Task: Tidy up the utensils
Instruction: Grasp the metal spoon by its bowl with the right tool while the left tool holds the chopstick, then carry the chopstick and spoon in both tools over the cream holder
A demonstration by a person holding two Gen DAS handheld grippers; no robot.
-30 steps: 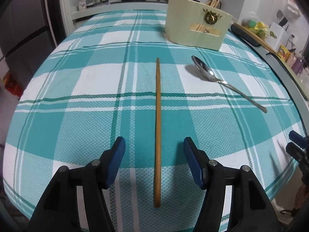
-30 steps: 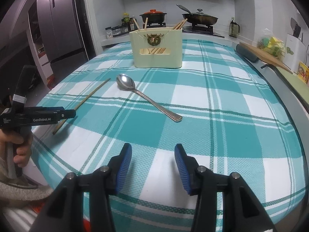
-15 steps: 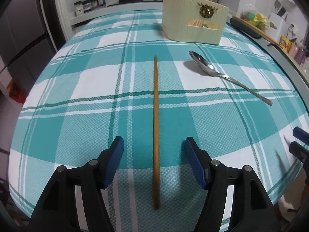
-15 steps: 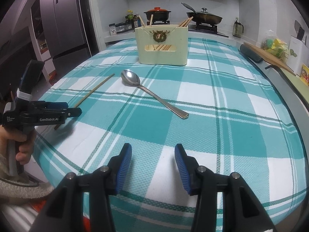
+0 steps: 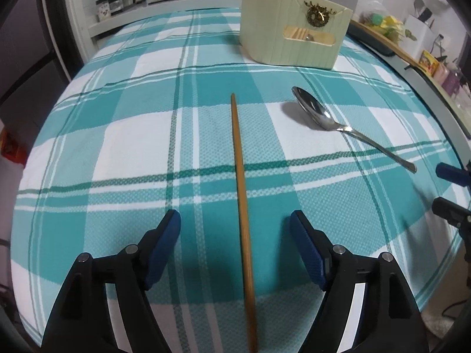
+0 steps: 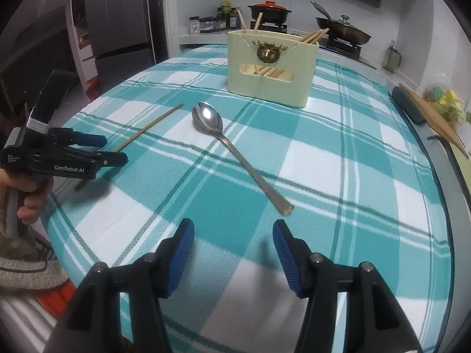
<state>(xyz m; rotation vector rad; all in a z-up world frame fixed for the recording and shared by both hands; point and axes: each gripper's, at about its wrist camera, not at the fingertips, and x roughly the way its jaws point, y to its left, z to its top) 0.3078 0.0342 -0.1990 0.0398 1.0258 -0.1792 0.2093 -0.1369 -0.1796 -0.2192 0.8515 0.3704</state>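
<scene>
One chopstick (image 5: 242, 206), lying between the spread left gripper (image 5: 235, 235) tips. One spoon (image 5: 329, 120), right of it. One holder (image 5: 294, 29), far side. Right gripper (image 6: 232, 244) spread, holding nothing. Checked tablecloth (image 5: 117, 147); stove (image 6: 341, 41) behind.

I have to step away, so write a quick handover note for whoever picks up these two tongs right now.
Left tongs: open, empty, straddling the near part of the wooden chopstick without touching it.
Right tongs: open, empty, above the tablecloth short of the spoon handle's end.
Metal spoon: lying on the cloth, bowl toward the cream utensil holder.
Done: several chopsticks already stand in the holder.
Left: close on the chopstick and put it in the holder, then the spoon.
</scene>
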